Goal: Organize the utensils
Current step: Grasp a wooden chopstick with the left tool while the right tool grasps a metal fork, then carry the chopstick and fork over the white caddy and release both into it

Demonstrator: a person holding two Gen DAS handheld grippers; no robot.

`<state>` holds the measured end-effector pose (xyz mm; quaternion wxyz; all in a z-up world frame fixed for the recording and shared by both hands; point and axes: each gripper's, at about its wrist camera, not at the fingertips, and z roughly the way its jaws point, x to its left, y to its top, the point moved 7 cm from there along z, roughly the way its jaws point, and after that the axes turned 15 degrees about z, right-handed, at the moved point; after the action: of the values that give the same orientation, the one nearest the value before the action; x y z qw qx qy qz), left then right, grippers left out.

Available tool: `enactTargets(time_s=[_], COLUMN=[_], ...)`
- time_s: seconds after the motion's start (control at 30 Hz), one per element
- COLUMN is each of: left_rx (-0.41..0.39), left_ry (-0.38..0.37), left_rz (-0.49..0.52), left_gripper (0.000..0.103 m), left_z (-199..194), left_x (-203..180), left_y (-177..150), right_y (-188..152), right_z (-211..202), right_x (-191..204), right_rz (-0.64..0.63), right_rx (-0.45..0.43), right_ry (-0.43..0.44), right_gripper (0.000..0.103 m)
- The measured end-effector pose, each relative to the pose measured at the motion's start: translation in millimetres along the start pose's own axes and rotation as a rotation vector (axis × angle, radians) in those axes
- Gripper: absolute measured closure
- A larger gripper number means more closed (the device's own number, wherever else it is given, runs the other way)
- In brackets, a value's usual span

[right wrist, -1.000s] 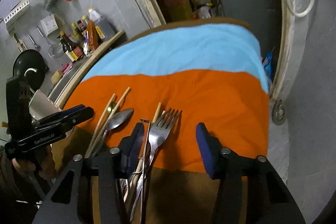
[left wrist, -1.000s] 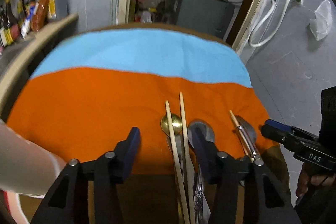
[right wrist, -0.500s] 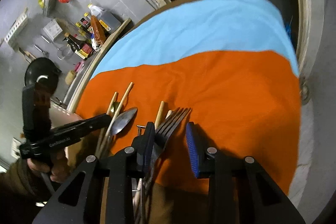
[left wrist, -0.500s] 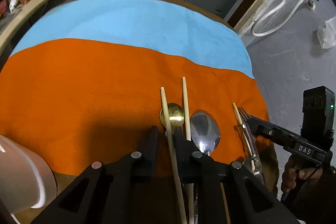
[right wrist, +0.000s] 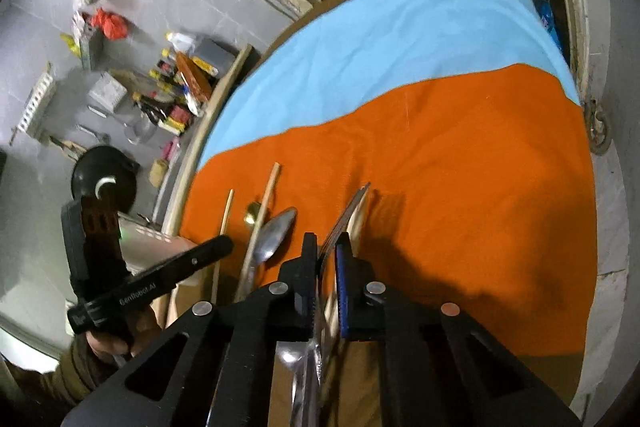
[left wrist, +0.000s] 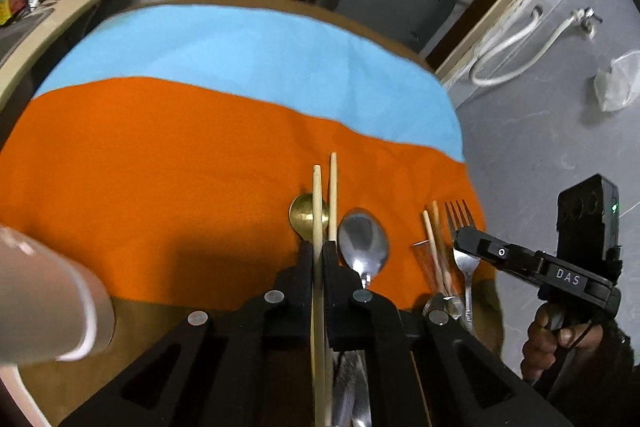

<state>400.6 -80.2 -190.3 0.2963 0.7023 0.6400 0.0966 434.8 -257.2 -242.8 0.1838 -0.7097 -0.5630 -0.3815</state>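
Left gripper [left wrist: 318, 259] pinching pale wooden chopstick [left wrist: 317, 211], long axis pointing away across orange felt cloth [left wrist: 160, 167], right gripper [right wrist: 326, 255] clamped on silver metal fork [right wrist: 344, 215], tines forward, oval steel spoon [left wrist: 363, 239] lying between, round brass spoon [left wrist: 303, 215] beneath chopsticks.

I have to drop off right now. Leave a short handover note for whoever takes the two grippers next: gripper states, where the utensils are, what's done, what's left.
Left gripper: shut on a chopstick.
Right gripper: shut on the fork.
Second chopstick, gold spoon and silver spoon lie at the near edge of the orange cloth; another chopstick pair lies beside the fork.
Done: both grasps made; nothing visibly sorted.
Left: place both held pieces, then handle the rest.
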Motion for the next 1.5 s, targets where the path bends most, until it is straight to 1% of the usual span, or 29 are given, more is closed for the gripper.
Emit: enactTargets(time_s=[0.17, 0.27, 0.4, 0.5, 0.67, 0.8, 0.83, 0.93, 1.0, 1.1, 1.17, 1.27, 1.37, 1.5], left_rx=[-0.113, -0.174, -0.257, -0.321, -0.393, -0.457, -0.478, -0.528, -0.561, -0.61, -0.648, -0.692, -0.722, -0.725], left_ry=[0.006, 0.0, -0.012, -0.014, -0.03, -0.044, -0.039, -0.006, 0.026, 0.072, 0.111, 0.16, 0.199, 0.226], left_rz=[-0.01, -0.021, -0.035, -0.013, 0.043, 0.062, 0.063, 0.064, 0.055, 0.025, -0.014, -0.076, -0.122, -0.157], left_gripper=[0.098, 0.098, 0.098, 0.098, 0.098, 0.098, 0.098, 0.098, 0.098, 0.098, 0.098, 0.098, 0.098, 0.098], left_z=[-39.0, -61.5, -94.0, -116.9, -152.5, -187.6, -196.9, -220.6, -236.9, -254.8, -264.1, -271.0, -270.7, -257.5], left_x=[-2.3, -0.5, 6.1, 11.0, 21.6, 41.4, 50.3, 75.1, 99.7, 133.6, 162.3, 199.2, 225.8, 246.6], left_y=[2.2, 4.2, 8.9, 14.9, 21.3, 25.5, 27.1, 31.4, 35.5, 41.7, 44.7, 47.4, 48.9, 46.3], right_y=[-4.6, -11.8, -21.4, -27.3, -33.3, -45.9, -48.1, -57.3, -58.3, -62.3, -65.2, -67.0, -67.2, -66.3], right_z=[-23.6, -40.6, -66.2, -90.1, -128.4, -142.0, -142.9, -135.2, -125.7, -106.4, -95.5, -75.0, -54.5, -26.7], right_x=[20.1, 40.4, 65.3, 86.4, 121.7, 165.9, 181.9, 214.7, 242.7, 278.4, 299.9, 328.8, 347.7, 350.7], right_rz=[-0.026, -0.053, -0.106, -0.144, -0.163, -0.193, -0.208, -0.229, -0.245, -0.273, -0.305, -0.342, -0.377, -0.399], right_rx=[-0.068, -0.122, -0.19, -0.272, -0.406, -0.476, -0.498, -0.53, -0.55, -0.571, -0.607, -0.634, -0.645, -0.633], right_ry=[0.018, 0.029, 0.02, 0.007, -0.008, 0.045, 0.076, 0.142, 0.202, 0.273, 0.318, 0.354, 0.36, 0.341], right_gripper=[0.099, 0.1, 0.1, 0.1, 0.1, 0.1, 0.1, 0.1, 0.1, 0.1, 0.1, 0.1, 0.1, 0.1])
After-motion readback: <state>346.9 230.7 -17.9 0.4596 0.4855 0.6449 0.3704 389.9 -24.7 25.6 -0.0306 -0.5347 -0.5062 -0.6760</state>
